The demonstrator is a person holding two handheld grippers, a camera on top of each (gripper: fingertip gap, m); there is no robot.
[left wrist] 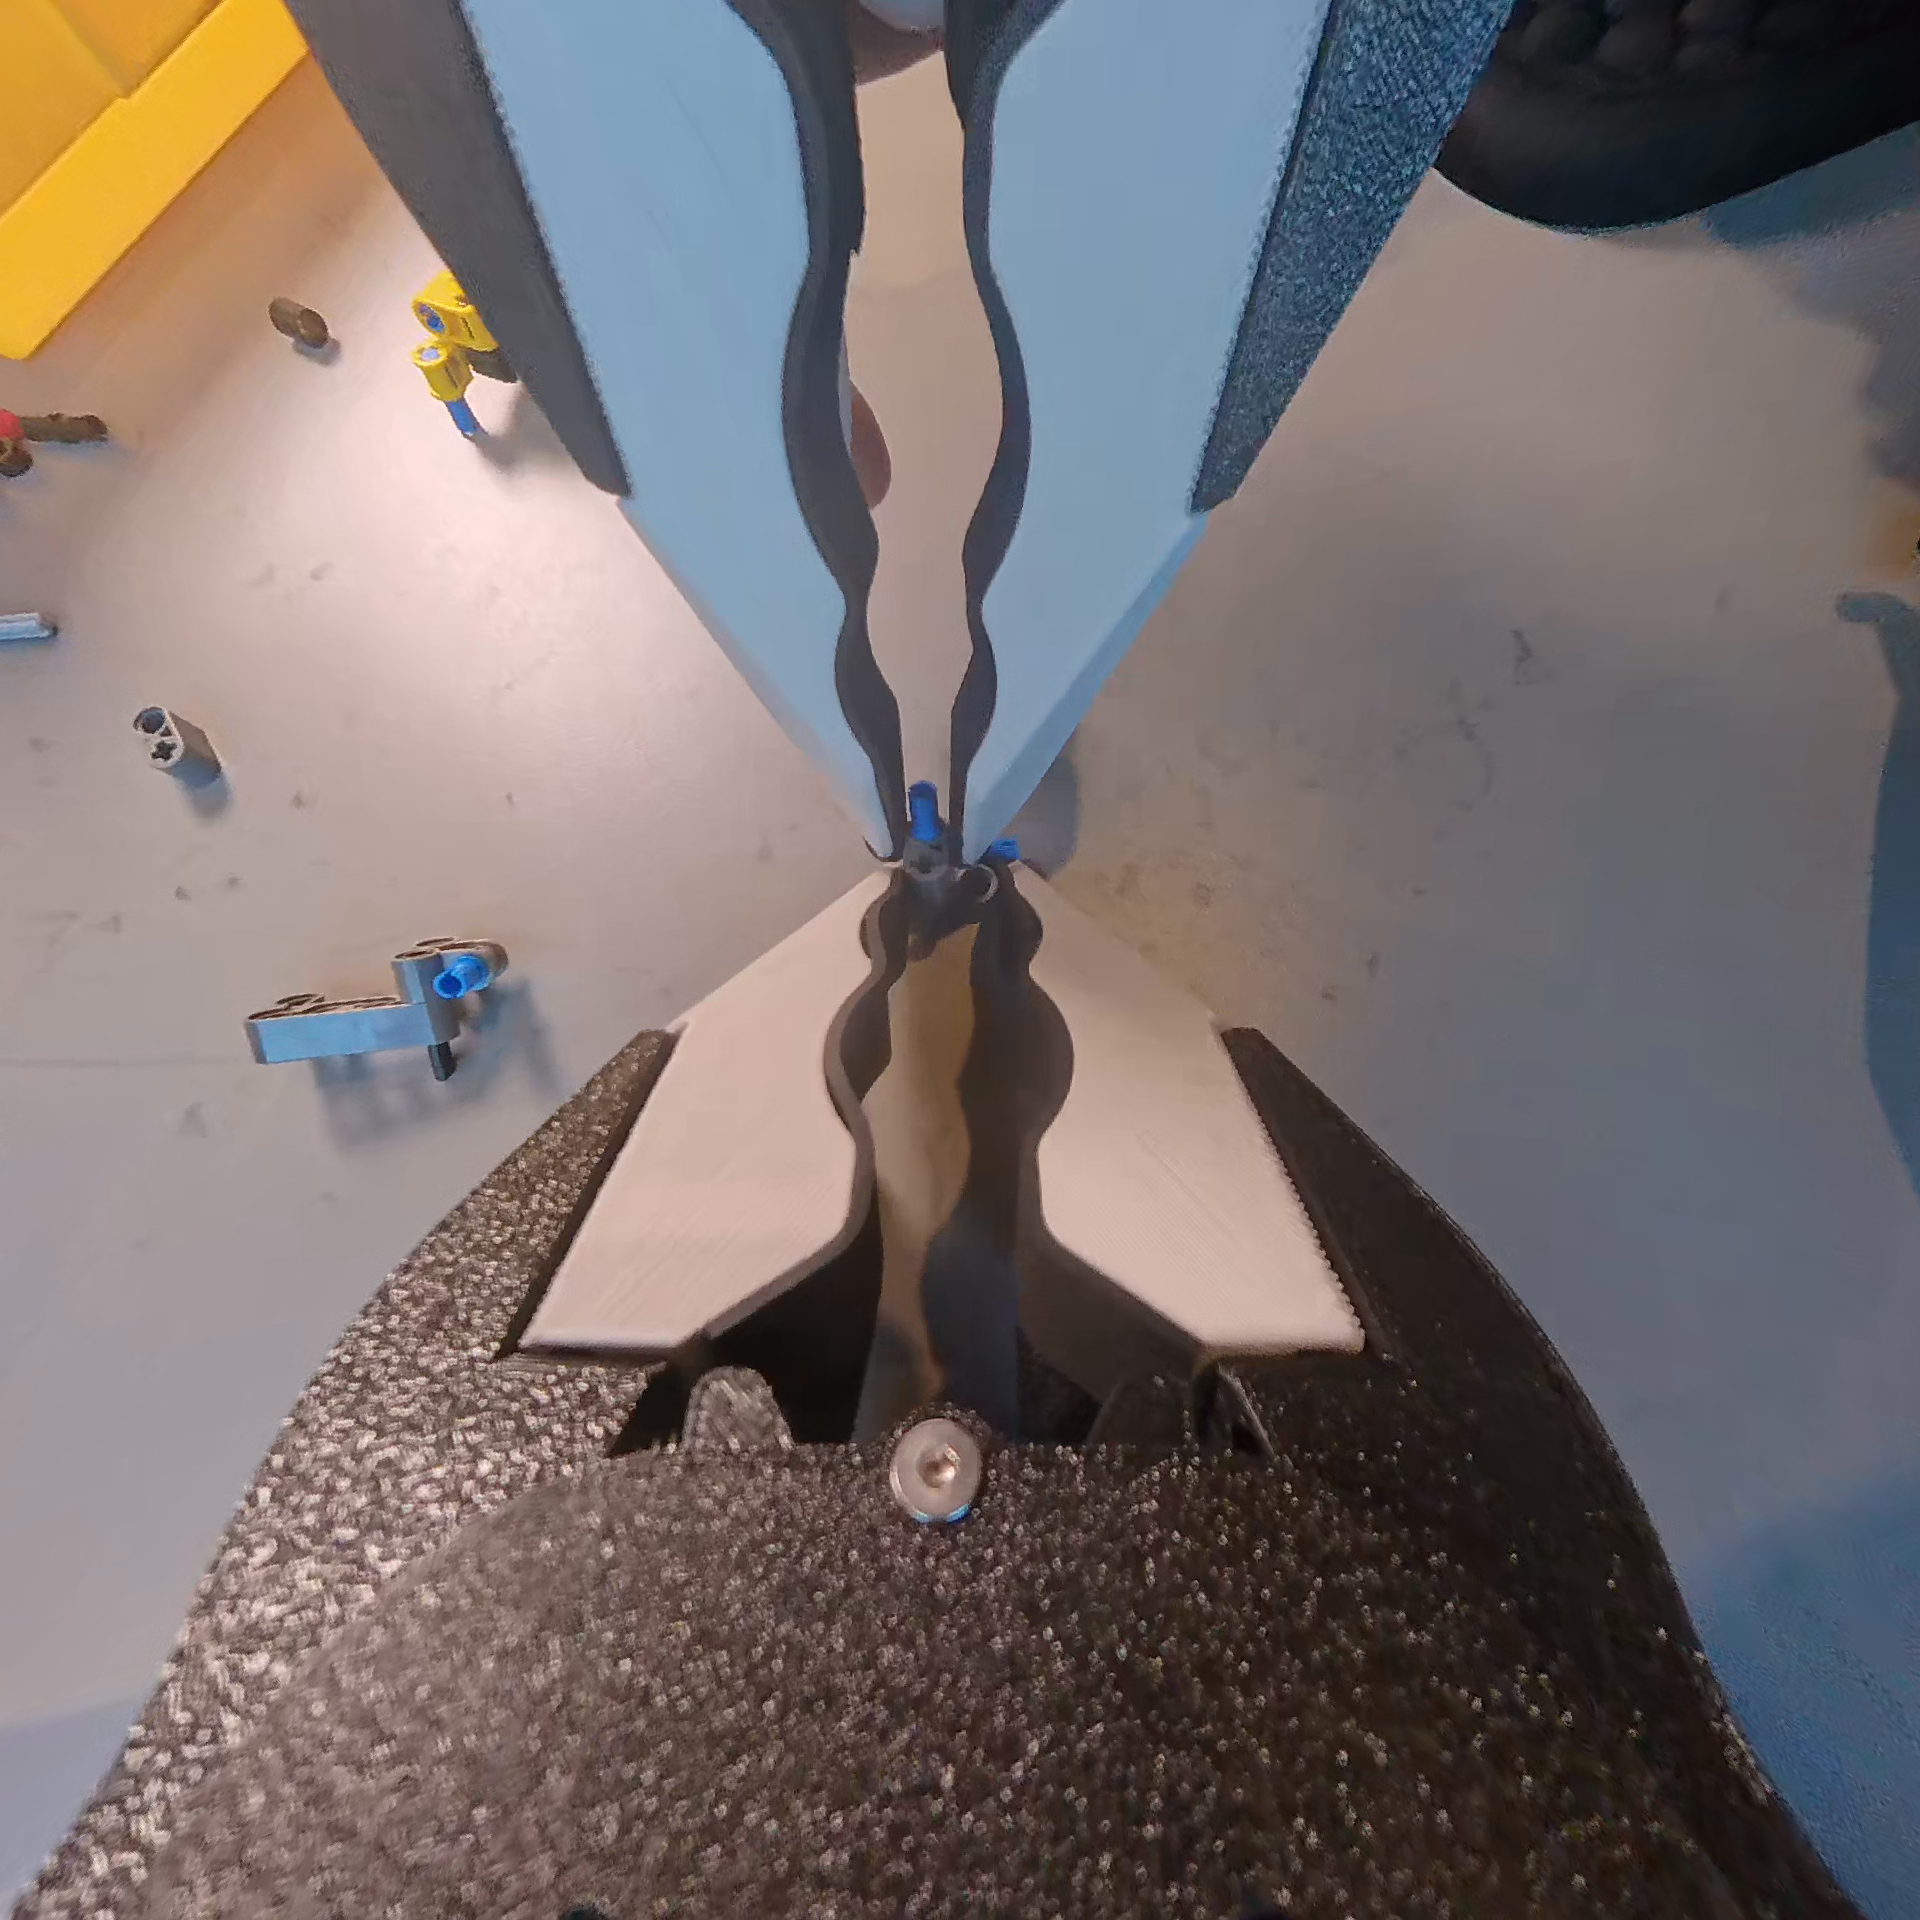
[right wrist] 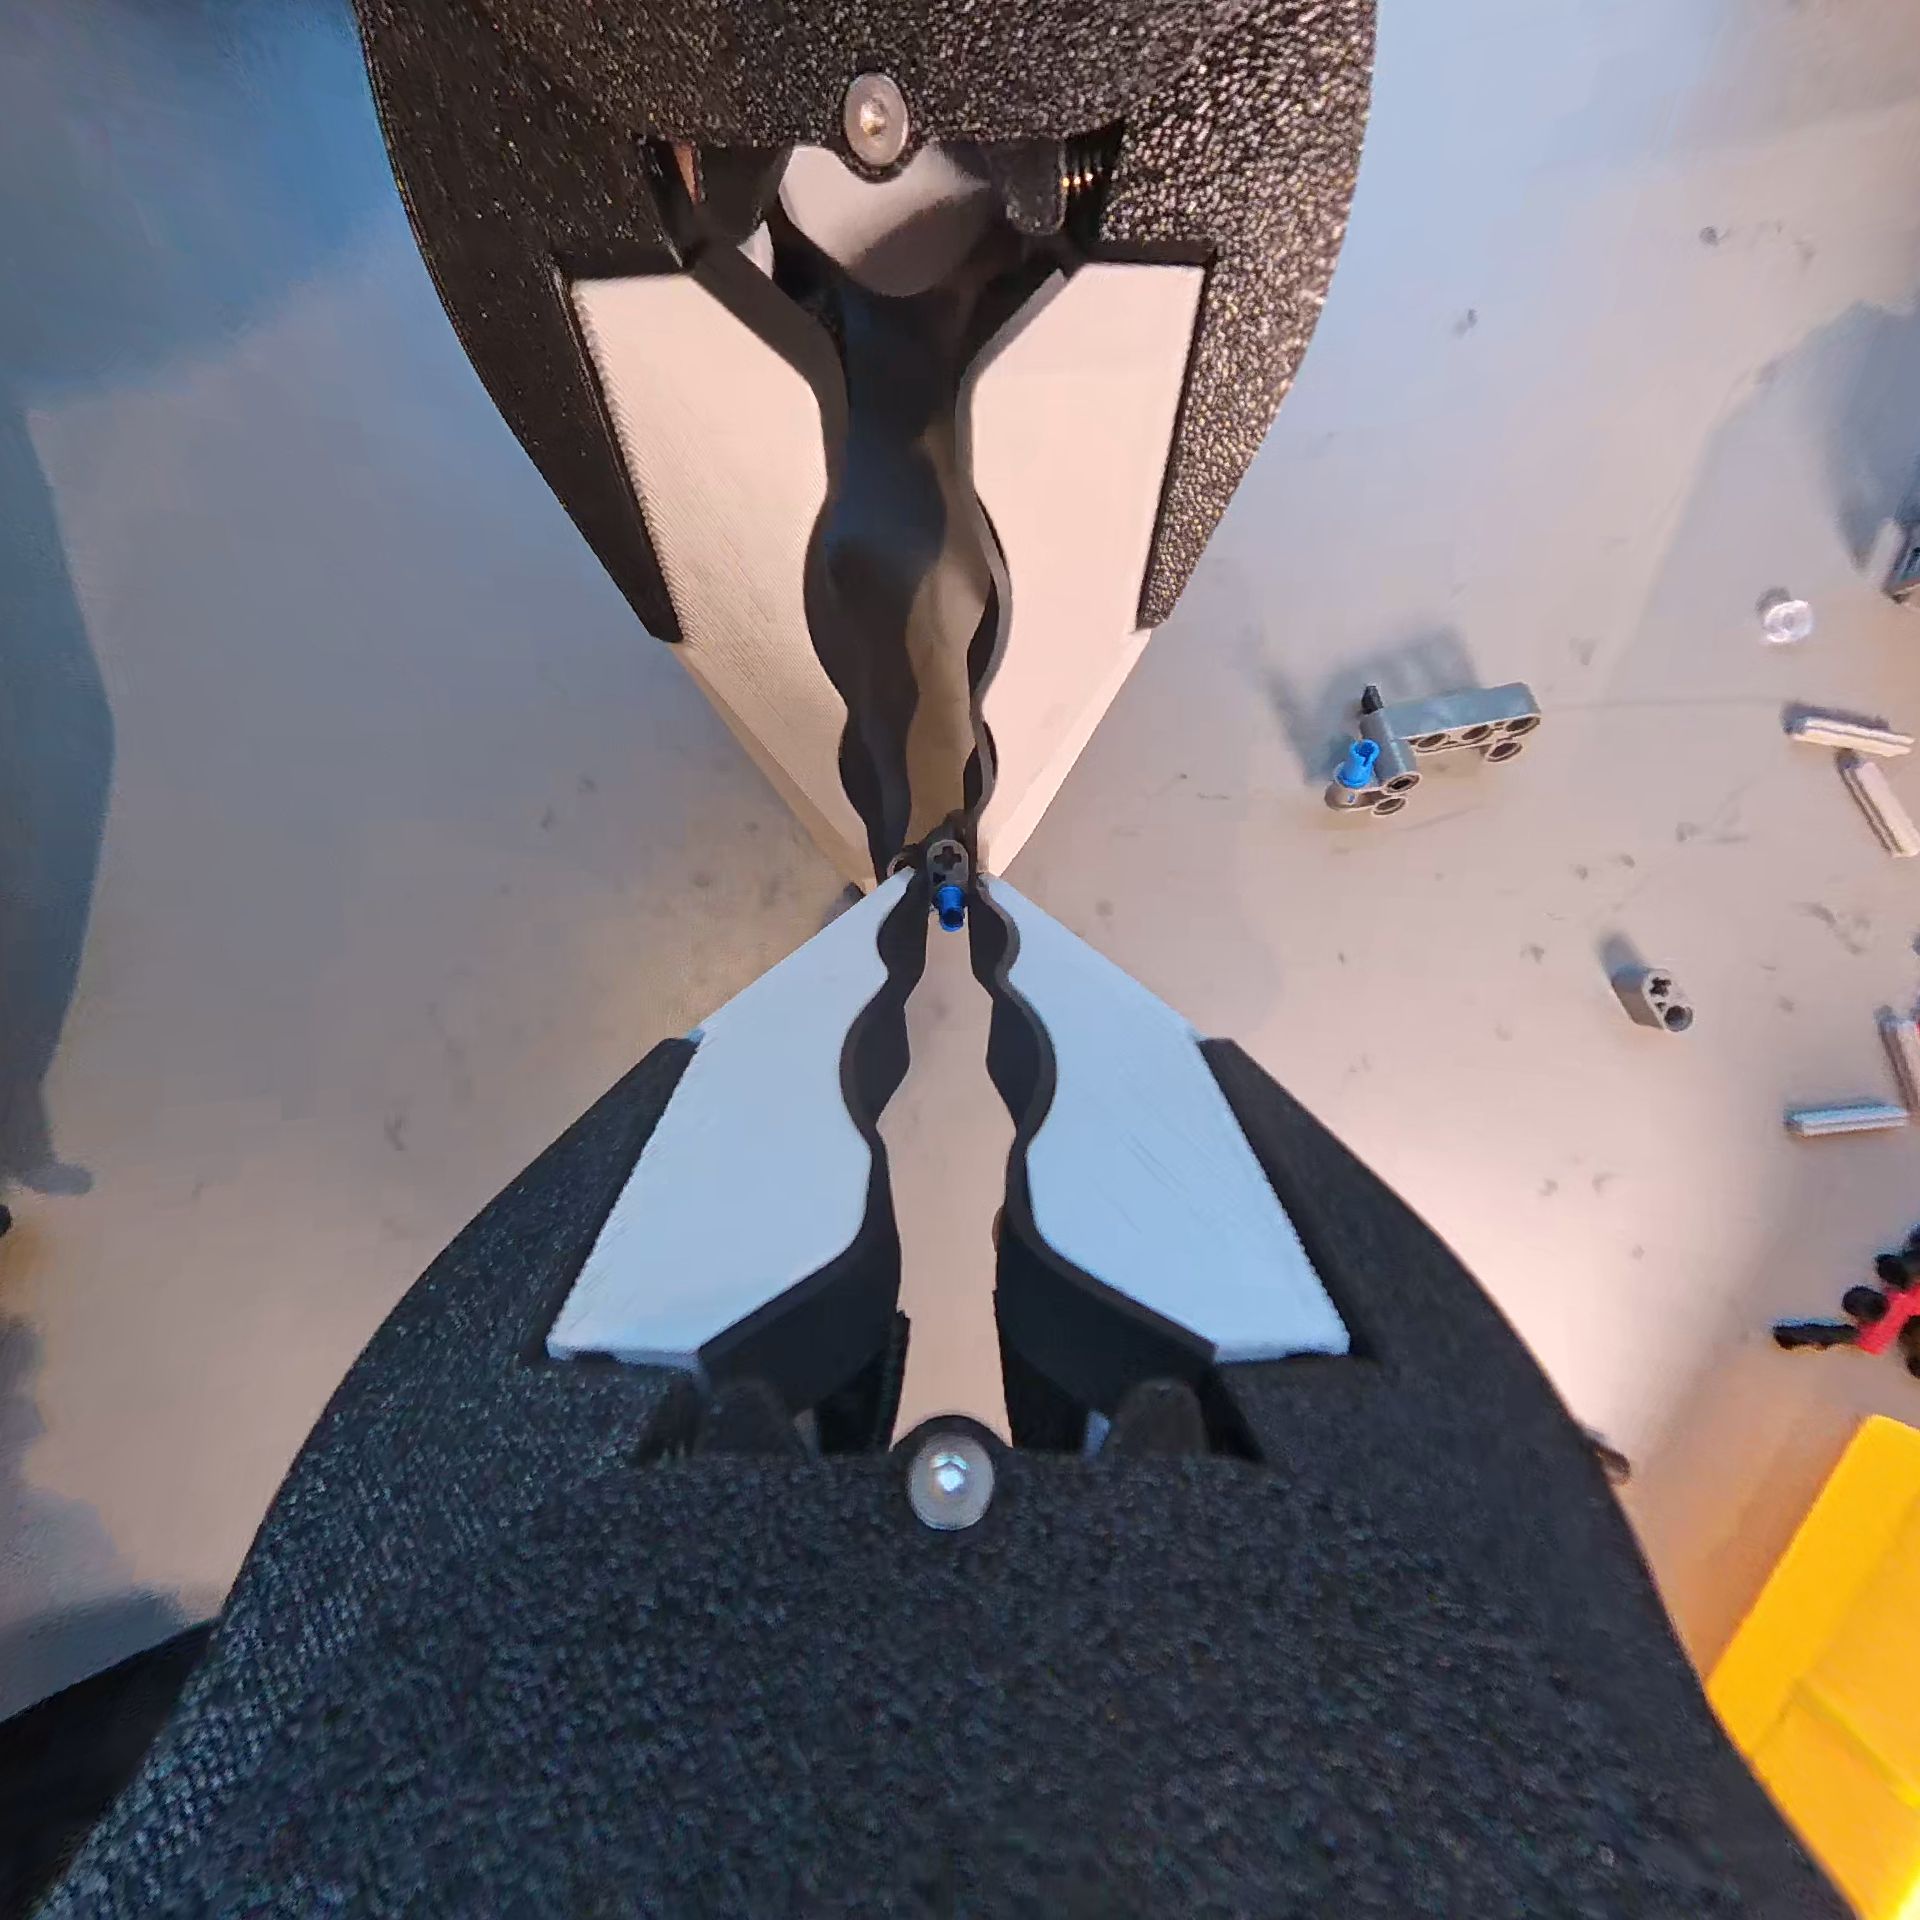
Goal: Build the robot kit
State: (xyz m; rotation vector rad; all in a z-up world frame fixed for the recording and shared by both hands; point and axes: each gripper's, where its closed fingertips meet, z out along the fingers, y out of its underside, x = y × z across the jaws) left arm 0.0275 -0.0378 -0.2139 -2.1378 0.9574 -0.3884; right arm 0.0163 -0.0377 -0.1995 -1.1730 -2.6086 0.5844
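A: Tip to tip above the pale tabletop (left wrist: pixel 1455 935), the left gripper (left wrist: pixel 932 885) and the right gripper (right wrist: pixel 948 906) meet over one tiny assembly. The left gripper's fingers have narrowed onto a dark grey connector (left wrist: pixel 932 871), which shows a cross-shaped hole in the right wrist view.

B: And the right gripper?

A: Its fingers are pinched nearly together on a blue pin (right wrist: pixel 947 904), which sits against the connector. From the left wrist view the right gripper comes in from the top of the frame, its tips at the same connector.

B: What lies around the connector?

A: To its left in the left wrist view, well apart, a grey angled beam (left wrist: pixel 358 1013) rests on the tabletop with a blue pin through it. Farther left of the connector lies a small grey sleeve (left wrist: pixel 179 740); beyond that, a yellow connector piece (left wrist: pixel 449 335) and the corner of a yellow bin (left wrist: pixel 114 177). A few short grey axles (right wrist: pixel 1847 727) lie past the beam in the right wrist view.
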